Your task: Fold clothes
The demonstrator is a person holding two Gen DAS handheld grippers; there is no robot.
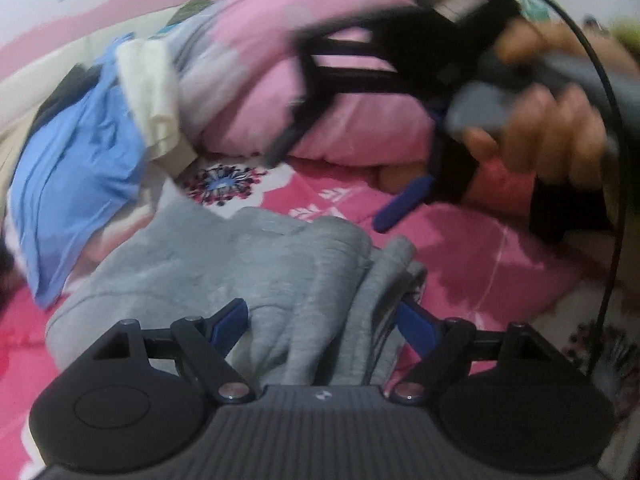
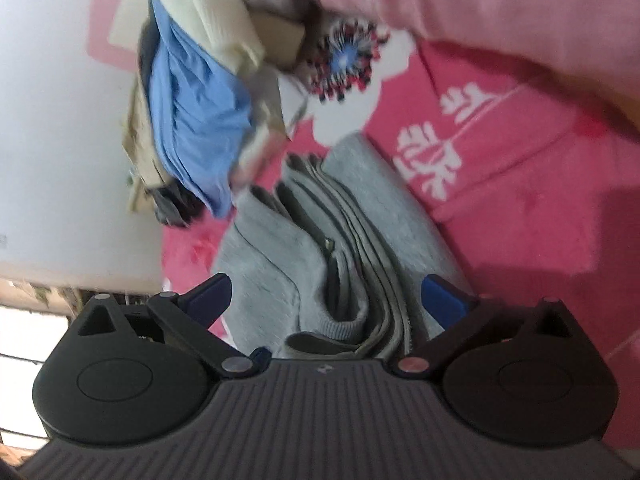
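The grey garment (image 1: 248, 264) lies bunched on the pink bedspread (image 1: 480, 256), in front of a heap of blue and cream clothes (image 1: 80, 168) and a pink duvet (image 1: 320, 80). It looks like a soft, thick knit — limp, light to moderate in weight, not slippery, not fragile. Several layers stack along one side, and a ribbed hem (image 2: 340, 330) shows in the right wrist view.

The left gripper (image 1: 324, 320) stands wide, with grey folds between its fingers; the pads do not visibly press on the cloth. The right gripper (image 2: 326, 300) is spread to its widest and holds nothing — the stacked folds lie just below it.

Recommended hold: pinch an outer corner or the ribbed hem, one layer only. Gripping the stacked edges would likely lift several layers together and undo the fold.
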